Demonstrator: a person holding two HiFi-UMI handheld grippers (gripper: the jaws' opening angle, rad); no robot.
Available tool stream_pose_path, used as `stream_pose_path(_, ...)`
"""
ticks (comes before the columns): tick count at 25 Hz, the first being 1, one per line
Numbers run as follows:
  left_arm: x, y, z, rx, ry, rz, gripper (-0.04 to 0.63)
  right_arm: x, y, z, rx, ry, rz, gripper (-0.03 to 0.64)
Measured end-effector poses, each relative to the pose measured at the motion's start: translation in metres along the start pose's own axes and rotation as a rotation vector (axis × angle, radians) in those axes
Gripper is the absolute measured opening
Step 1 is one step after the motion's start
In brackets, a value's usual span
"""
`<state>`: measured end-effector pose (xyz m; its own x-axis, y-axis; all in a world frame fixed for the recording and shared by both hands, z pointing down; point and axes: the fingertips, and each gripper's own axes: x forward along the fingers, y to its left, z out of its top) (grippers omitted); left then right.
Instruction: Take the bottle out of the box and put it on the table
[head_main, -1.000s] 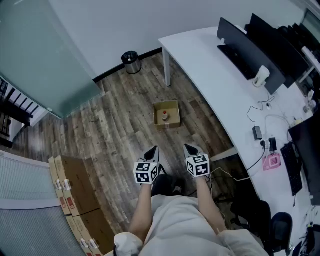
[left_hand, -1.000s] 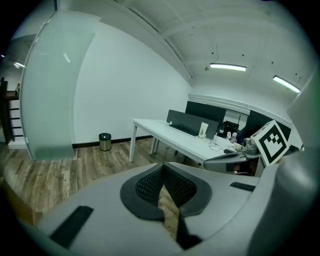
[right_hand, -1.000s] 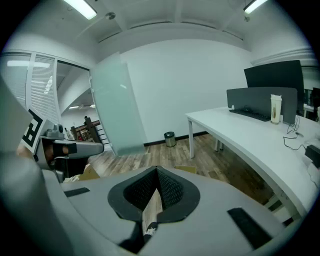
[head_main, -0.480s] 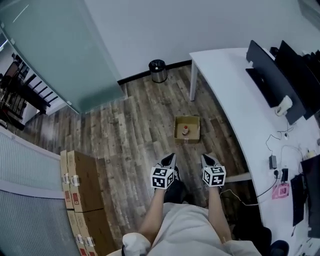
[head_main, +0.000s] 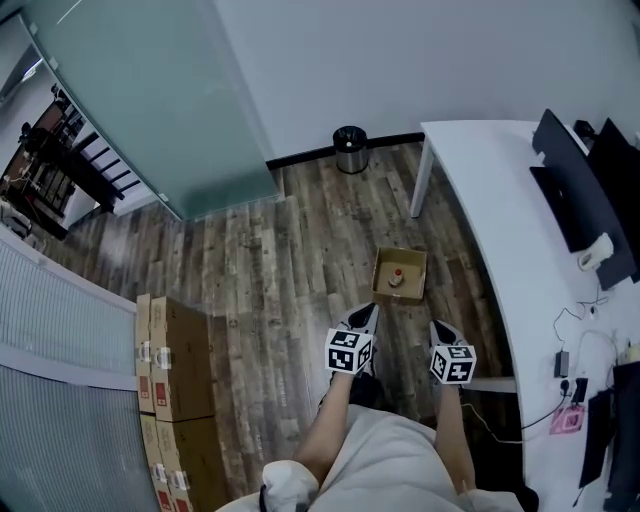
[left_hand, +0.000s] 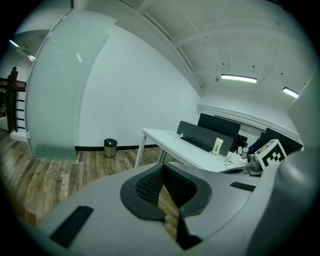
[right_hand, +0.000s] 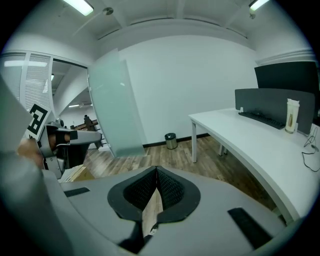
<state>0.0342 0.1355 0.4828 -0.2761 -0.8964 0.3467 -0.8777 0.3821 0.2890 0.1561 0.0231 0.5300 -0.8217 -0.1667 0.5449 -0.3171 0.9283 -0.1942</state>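
I find no readable words or numbers. Stacked cartons (head_main: 178, 360) left of the open box (head_main: 385, 281) carry red-and-white labels, too small to read; cubes on the left claw (head_main: 367, 312) and right claw (head_main: 439, 327) show only square markers.

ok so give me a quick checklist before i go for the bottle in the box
1. Bottle located: ok, the bottle sits in the open box on the floor.
2. Way to the box free: ok, only bare floor lies ahead of both grippers.
3. Jaws open for a grasp: not ok, the left gripper and right gripper are both shut and empty.
4. Grippers at the box: not ok, both hang short of its near edge.
5. Room on the table: ok, its near end is bare.
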Motion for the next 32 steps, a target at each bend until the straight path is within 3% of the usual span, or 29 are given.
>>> stream_pose_path(10, 0.051, 0.043, 0.026, -0.034, -0.004, -0.005, 0.014, 0.046, -0.029, 0.04, -0.004, -0.026, -0.056, 0.04)
stream_pose_path(19, 0.094, 0.087, 0.049, -0.044, 0.005, -0.035, 0.014, 0.104, -0.03, 0.059, -0.028, 0.055, -0.068, 0.04)
stream_pose_path(32, 0.143, 0.151, 0.072, -0.093, 0.013, -0.064, 0.015, 0.164, -0.04, 0.081, 0.057, 0.058, -0.098, 0.04)
